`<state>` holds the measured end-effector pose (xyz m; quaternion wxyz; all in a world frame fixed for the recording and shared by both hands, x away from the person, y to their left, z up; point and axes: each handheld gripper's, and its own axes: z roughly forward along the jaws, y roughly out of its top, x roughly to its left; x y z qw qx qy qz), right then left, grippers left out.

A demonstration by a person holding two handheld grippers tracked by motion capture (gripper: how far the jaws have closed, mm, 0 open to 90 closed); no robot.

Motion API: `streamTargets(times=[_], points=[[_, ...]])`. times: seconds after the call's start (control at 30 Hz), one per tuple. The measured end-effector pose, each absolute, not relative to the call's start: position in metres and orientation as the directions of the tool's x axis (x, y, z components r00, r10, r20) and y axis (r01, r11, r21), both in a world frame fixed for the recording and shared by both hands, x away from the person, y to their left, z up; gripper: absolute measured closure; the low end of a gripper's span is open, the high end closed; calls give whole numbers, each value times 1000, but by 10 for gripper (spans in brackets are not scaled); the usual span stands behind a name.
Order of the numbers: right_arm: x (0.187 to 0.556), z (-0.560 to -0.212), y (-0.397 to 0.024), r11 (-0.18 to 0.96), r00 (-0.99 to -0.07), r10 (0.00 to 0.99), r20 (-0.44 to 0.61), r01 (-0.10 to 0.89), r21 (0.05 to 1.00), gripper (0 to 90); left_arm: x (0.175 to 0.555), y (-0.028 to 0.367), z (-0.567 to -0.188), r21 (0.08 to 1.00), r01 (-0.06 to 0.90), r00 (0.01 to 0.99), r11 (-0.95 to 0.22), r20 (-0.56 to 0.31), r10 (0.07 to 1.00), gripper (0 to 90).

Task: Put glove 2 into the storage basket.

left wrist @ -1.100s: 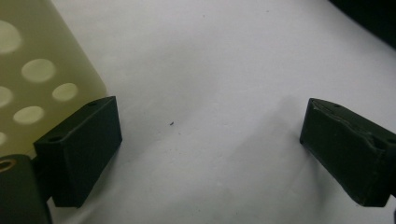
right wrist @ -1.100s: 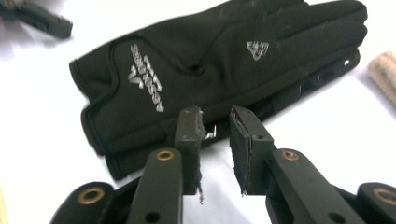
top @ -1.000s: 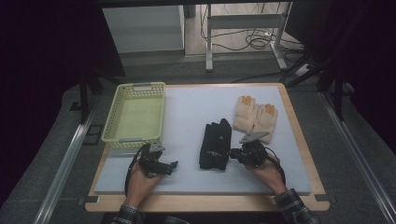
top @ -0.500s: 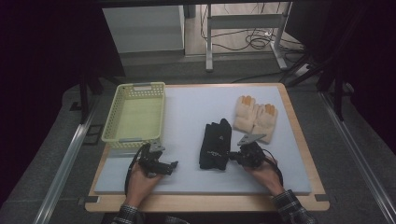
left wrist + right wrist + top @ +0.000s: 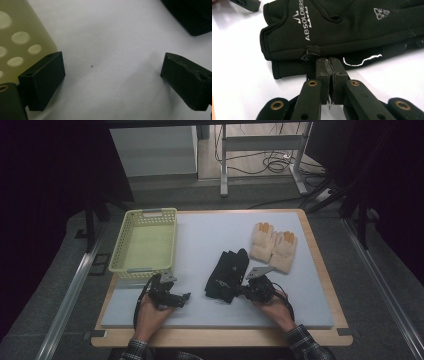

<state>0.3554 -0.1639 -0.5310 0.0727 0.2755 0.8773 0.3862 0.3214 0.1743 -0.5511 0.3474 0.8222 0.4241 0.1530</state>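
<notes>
A pair of black gloves (image 5: 227, 272) lies stacked in the middle of the white mat, the top one printed with white lettering (image 5: 342, 27). My right gripper (image 5: 239, 291) comes in from the right, and its jaws are pressed together on the gloves' near edge (image 5: 330, 60), beside a small clip. My left gripper (image 5: 185, 296) rests low on the mat left of the gloves. Its jaws stand wide apart (image 5: 112, 80) with bare mat between them. A corner of the black gloves (image 5: 192, 17) shows at the top right of the left gripper view.
A pale yellow perforated basket (image 5: 145, 269) stands at the mat's left, just behind my left gripper, with its wall (image 5: 22, 45) touching one jaw. A pair of beige gloves (image 5: 274, 245) lies behind and right of the black pair. A person's hands hold both grippers at the near edge.
My right gripper has slid a little left and down onto the black gloves' edge. The left gripper has stayed put.
</notes>
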Motion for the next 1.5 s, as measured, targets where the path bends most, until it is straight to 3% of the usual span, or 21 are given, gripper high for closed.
streamTargets(times=[0.6, 1.03, 1.3, 1.5], points=[[364, -535, -126, 551, -858, 505, 95, 406, 729, 841, 322, 174, -551, 700, 592, 593, -399, -43, 804, 57], [357, -522, -163, 529, -829, 557, 50, 401, 748, 698, 321, 173, -550, 697, 600, 586, -393, -49, 809, 57], [356, -519, -193, 503, -788, 616, 21, 414, 759, 581, 320, 160, -541, 703, 584, 647, -406, -101, 756, 17], [357, -523, -215, 489, -748, 664, 8, 441, 753, 457, 326, 141, -528, 706, 556, 685, -439, -90, 723, 0]])
